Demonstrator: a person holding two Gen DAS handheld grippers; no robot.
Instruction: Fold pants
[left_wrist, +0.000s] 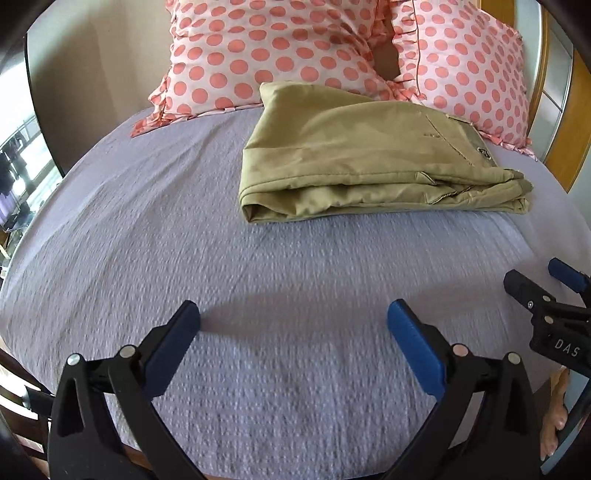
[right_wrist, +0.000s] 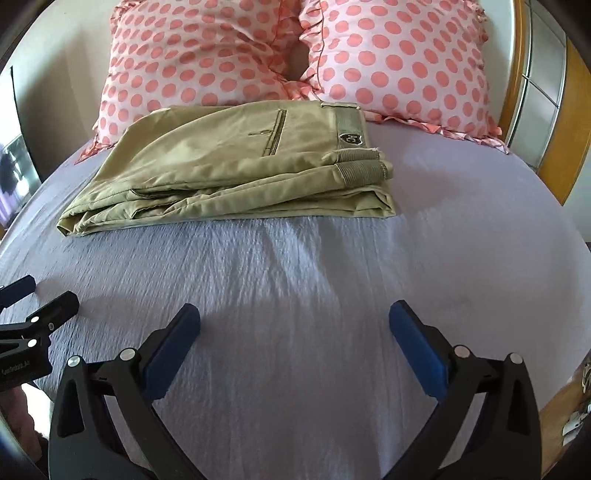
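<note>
Khaki pants (left_wrist: 354, 155) lie folded in a thick flat stack on the lilac bed sheet (left_wrist: 258, 280), near the pillows. They also show in the right wrist view (right_wrist: 229, 166), waistband and logo patch to the right. My left gripper (left_wrist: 293, 319) is open and empty, hovering over bare sheet well in front of the pants. My right gripper (right_wrist: 294, 317) is open and empty too, also back from the pants. Each gripper shows at the edge of the other's view: the right one in the left wrist view (left_wrist: 543, 291), the left one in the right wrist view (right_wrist: 33, 299).
Two pink polka-dot pillows (right_wrist: 207, 55) (right_wrist: 402, 62) lean at the head of the bed behind the pants. A wooden bed frame (right_wrist: 569, 147) runs along the right. The bed's left edge (left_wrist: 33, 206) drops off toward a window area.
</note>
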